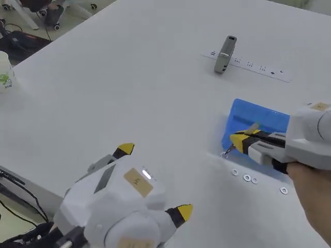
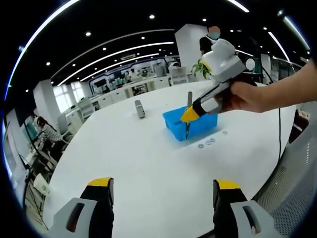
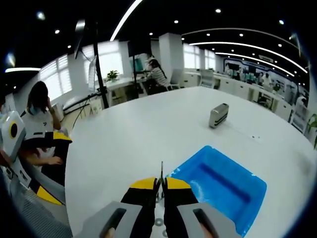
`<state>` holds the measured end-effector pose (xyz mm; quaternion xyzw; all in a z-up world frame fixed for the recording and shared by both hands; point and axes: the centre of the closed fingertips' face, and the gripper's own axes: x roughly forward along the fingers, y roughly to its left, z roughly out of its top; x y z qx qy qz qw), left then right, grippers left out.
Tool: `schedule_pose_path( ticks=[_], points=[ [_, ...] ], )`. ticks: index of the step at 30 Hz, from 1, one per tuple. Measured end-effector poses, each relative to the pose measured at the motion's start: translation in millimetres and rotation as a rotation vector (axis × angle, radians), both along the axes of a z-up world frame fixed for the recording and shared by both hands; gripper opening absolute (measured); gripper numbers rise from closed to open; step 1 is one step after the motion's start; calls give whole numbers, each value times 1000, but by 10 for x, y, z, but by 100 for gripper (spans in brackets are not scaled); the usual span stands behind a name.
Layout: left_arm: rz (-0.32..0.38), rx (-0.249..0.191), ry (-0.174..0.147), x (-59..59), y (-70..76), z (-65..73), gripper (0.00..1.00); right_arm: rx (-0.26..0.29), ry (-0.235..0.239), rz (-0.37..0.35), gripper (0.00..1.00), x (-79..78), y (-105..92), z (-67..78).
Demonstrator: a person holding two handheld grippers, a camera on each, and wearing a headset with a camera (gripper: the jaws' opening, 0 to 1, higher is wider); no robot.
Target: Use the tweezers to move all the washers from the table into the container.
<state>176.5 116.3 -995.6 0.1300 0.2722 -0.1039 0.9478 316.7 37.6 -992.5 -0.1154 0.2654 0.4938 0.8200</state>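
Several small metal washers [image 1: 247,178] lie on the white table [image 1: 129,88] beside the near edge of the blue container [image 1: 258,120]. My right gripper [image 1: 239,139] is shut on the thin tweezers [image 1: 226,151], whose tips point down at the table by the container's corner. I cannot tell whether a washer sits in the tips. In the right gripper view the tweezers [image 3: 161,173] stick out between the closed jaws, with the container [image 3: 223,186] to the right and washers [image 3: 158,222] below. My left gripper [image 1: 154,181] hovers open over bare table, well left of the container [image 2: 198,126].
A grey rectangular device [image 1: 226,53] stands at the far side of the table on a marked strip. A paper cup [image 1: 4,72] sits at the left edge. Cables hang past the near left table edge. People sit at desks beyond the table [image 3: 37,106].
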Motion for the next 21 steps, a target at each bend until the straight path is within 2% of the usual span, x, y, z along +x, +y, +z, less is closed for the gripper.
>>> schedule_pose_path(
  ticks=[3, 9, 11, 21],
  points=[
    [3, -4, 3, -2, 2, -3, 84, 10, 1, 6, 0, -3, -4, 141],
    [-2, -12, -9, 0, -8, 18, 84, -11, -17, 8, 0, -49, -46, 279],
    [-2, -13, -11, 0, -9, 21, 84, -23, -35, 7, 0, -64, -67, 332],
    [2, -25, -26, -1, -3, 50, 84, -10, -60, -14, 0, -58, -123, 609]
  ],
)
